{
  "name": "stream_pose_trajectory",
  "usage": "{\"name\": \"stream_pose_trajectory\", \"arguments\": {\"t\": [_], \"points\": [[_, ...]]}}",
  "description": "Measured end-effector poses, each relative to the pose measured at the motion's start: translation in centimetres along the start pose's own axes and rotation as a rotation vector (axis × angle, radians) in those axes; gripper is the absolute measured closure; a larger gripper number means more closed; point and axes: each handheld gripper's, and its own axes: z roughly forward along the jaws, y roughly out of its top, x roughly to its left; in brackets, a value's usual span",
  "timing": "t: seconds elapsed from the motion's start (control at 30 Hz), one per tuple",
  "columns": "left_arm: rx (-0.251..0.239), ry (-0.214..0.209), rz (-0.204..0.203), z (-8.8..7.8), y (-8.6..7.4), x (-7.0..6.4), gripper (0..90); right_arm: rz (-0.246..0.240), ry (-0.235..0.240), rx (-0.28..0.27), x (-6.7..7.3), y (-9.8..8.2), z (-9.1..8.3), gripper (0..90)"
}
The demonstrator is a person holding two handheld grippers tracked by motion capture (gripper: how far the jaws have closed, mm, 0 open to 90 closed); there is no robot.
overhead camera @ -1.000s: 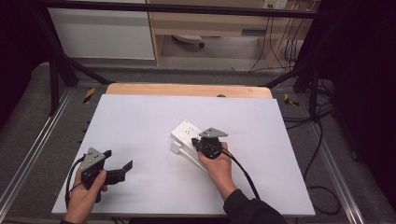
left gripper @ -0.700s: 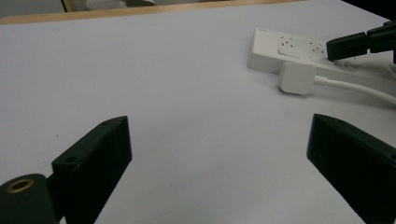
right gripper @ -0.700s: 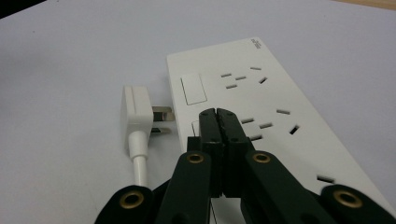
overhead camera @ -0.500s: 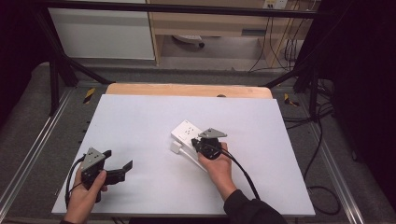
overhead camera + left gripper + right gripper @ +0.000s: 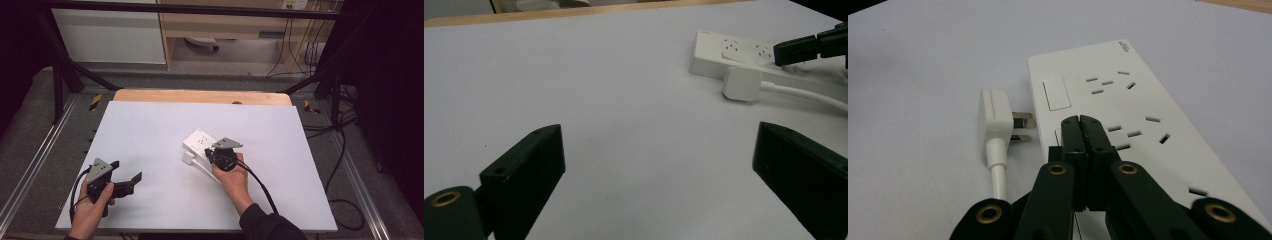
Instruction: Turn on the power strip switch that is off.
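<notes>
A white power strip (image 5: 199, 140) lies flat near the middle of the white table (image 5: 150, 125). Beside its left edge lies a white plug (image 5: 188, 158) with its pins toward the strip, unplugged; its white cord (image 5: 998, 170) trails back toward the person. My right gripper (image 5: 209, 152) is shut, with nothing between the jaws. Its tips (image 5: 1080, 122) sit over the strip's top face (image 5: 1128, 105), beside a rocker switch (image 5: 1056, 93). My left gripper (image 5: 126, 170) is held low at the front left, open and empty. The left gripper view shows its jaws wide apart (image 5: 659, 135), with the strip (image 5: 734, 52) and plug (image 5: 742, 83) farther off.
A wooden board edge (image 5: 200, 96) runs along the table's far side. Metal rails (image 5: 30, 175) and black frame posts (image 5: 60, 75) flank the table. Cables (image 5: 345, 205) lie on the floor at the right. A white cabinet (image 5: 110, 35) stands beyond.
</notes>
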Motion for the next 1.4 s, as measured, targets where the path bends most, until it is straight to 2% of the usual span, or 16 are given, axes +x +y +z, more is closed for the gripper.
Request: {"name": "stream_pose_trajectory", "arguments": {"t": [0.47, 1.4], "points": [[0.0, 0.0, 0.001, 0.0, 0.0, -0.02, 6.5, -0.014, -0.007, -0.001, 0.11, -0.03, 0.0, 90.0], [0.004, -0.002, 0.004, 0.03, -0.02, -0.07, 6.5, -0.002, -0.001, 0.0, 0.08, -0.03, 0.0, 90.0]]}}
